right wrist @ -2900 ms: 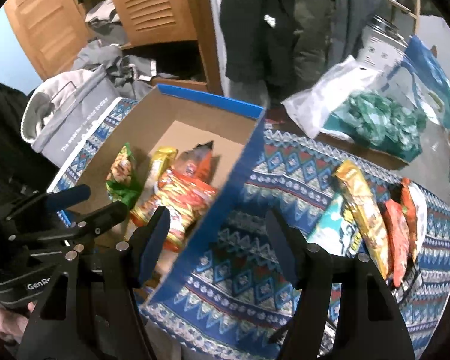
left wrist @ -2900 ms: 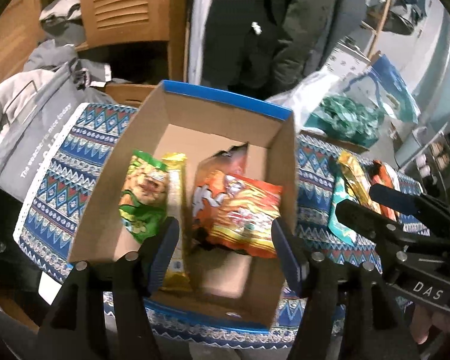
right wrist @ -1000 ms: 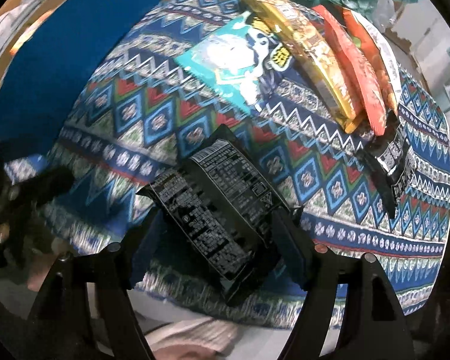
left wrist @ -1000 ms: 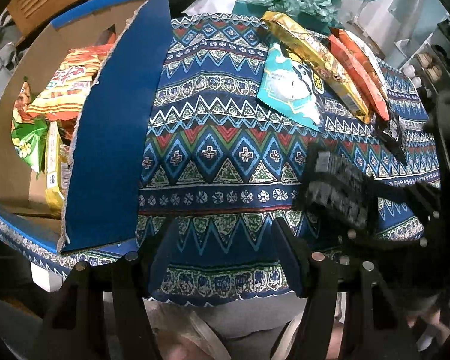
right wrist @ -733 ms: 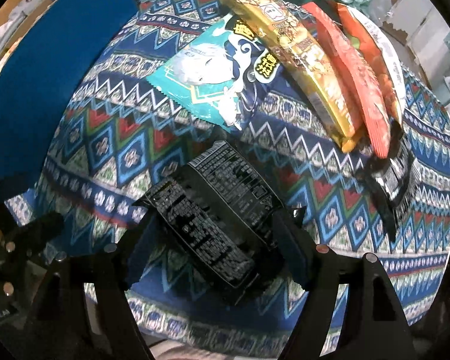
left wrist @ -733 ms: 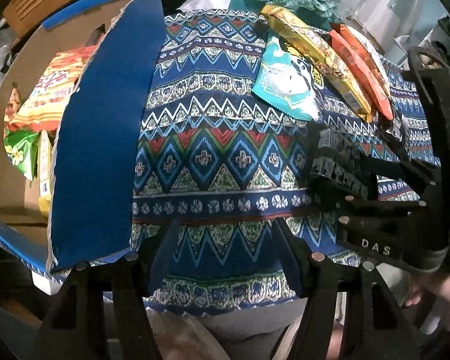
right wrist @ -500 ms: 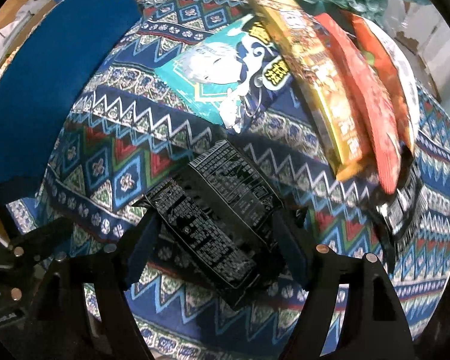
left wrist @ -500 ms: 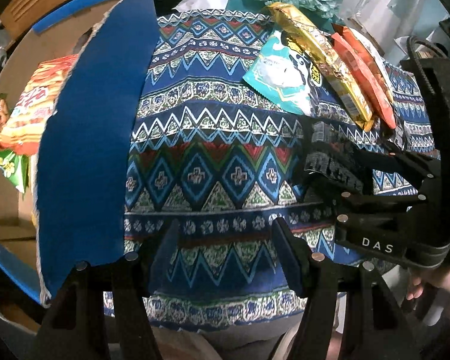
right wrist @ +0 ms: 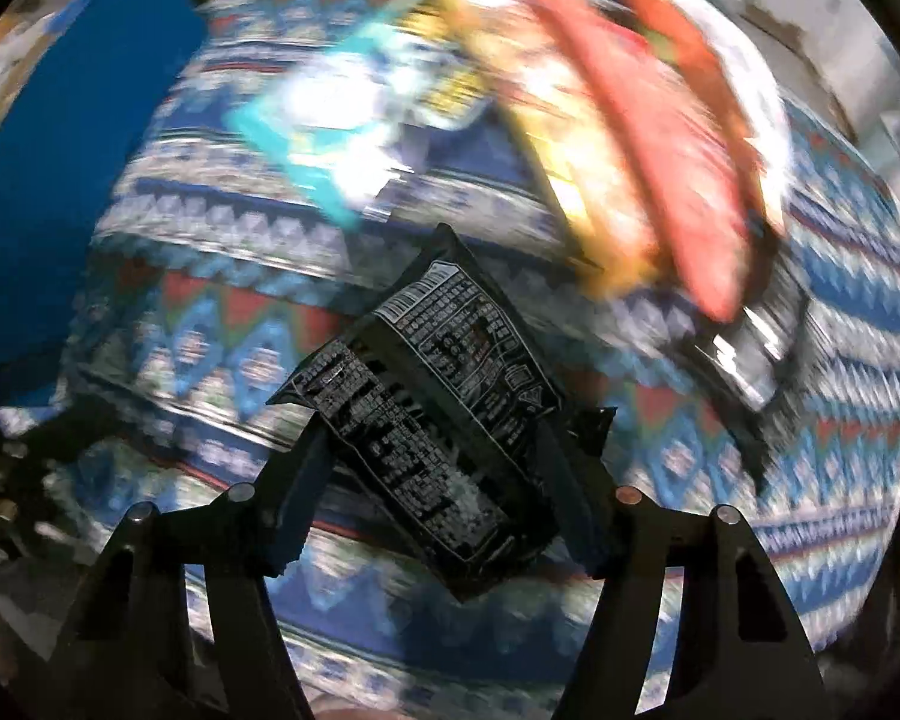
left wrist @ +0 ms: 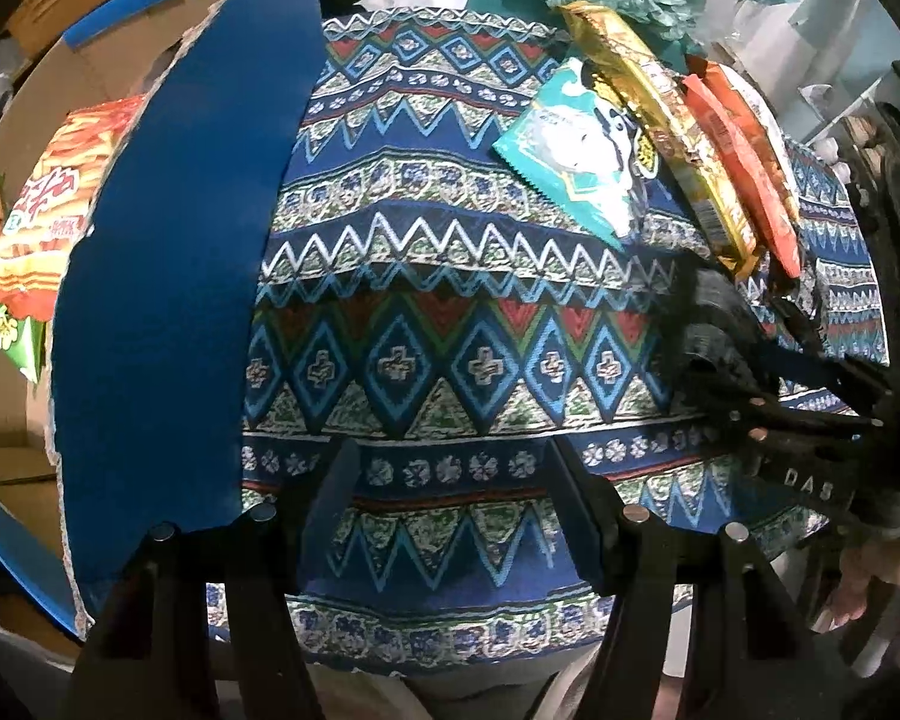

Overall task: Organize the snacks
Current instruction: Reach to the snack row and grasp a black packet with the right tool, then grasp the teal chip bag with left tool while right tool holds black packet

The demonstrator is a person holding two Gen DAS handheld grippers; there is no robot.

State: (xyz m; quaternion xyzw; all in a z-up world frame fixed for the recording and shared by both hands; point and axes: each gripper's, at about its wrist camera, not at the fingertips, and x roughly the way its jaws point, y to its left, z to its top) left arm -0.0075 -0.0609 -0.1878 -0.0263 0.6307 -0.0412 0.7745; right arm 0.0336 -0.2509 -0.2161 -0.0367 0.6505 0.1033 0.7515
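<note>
A black snack packet [right wrist: 438, 420] with white print sits between the fingers of my right gripper [right wrist: 435, 444]. Its jaws are closing and both pads touch the packet's sides. The packet looks sharp while the cloth behind it is blurred. In the left wrist view the right gripper [left wrist: 750, 360] and the black packet [left wrist: 708, 312] show at the right over the cloth. My left gripper [left wrist: 453, 462] hangs open above the patterned tablecloth [left wrist: 450, 360], nothing between its fingers. The cardboard box [left wrist: 168, 276] with a blue outer wall stands at the left, an orange packet [left wrist: 60, 198] inside.
On the cloth beyond lie a teal packet [left wrist: 576, 162], a long gold packet [left wrist: 660, 120] and orange-red packets [left wrist: 744, 150]. A second black packet [right wrist: 744, 348] lies at the right. A green packet [left wrist: 12, 330] sits in the box. A person's hand [left wrist: 870, 588] holds the right gripper.
Both grippers went from over the box to over the cloth. In the last second the right jaws narrowed on the black packet and its view blurred with movement; the left view shifted slightly.
</note>
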